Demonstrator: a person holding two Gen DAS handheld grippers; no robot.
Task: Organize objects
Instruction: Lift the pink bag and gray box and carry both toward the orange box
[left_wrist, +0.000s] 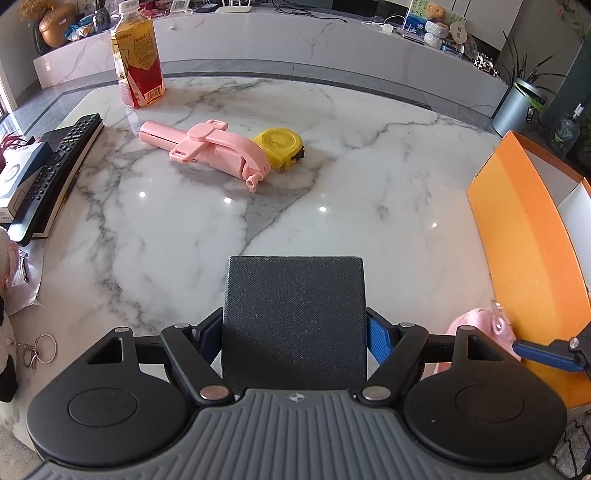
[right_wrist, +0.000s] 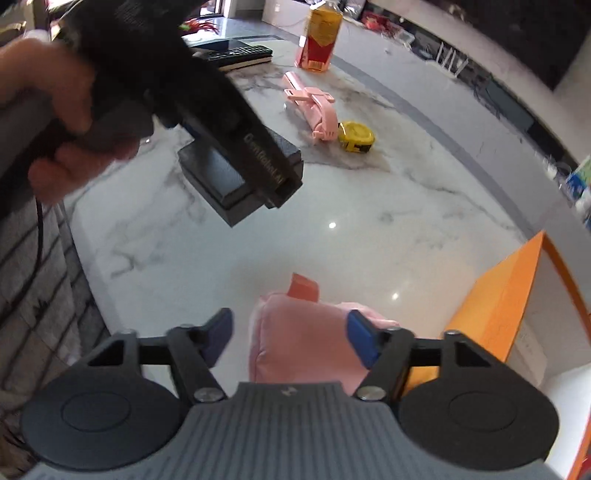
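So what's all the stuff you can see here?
black box: one, between the left jaws
pink plush toy: one, between the right jaws
pink folding gadget: one, table middle
tape measure: one, yellow, touching the gadget
drink bottle: one, amber, far edge
remote control: one, black, atop a book
orange box: one, open, right
key rings: silver, left edge
marble table: white
left gripper
right gripper
hand

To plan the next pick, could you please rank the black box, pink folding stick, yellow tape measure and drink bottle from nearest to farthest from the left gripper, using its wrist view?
1. Black box: between the jaws of the left gripper.
2. Pink folding stick and yellow tape measure: mid-table, touching; too close to call.
3. Drink bottle: far left edge.
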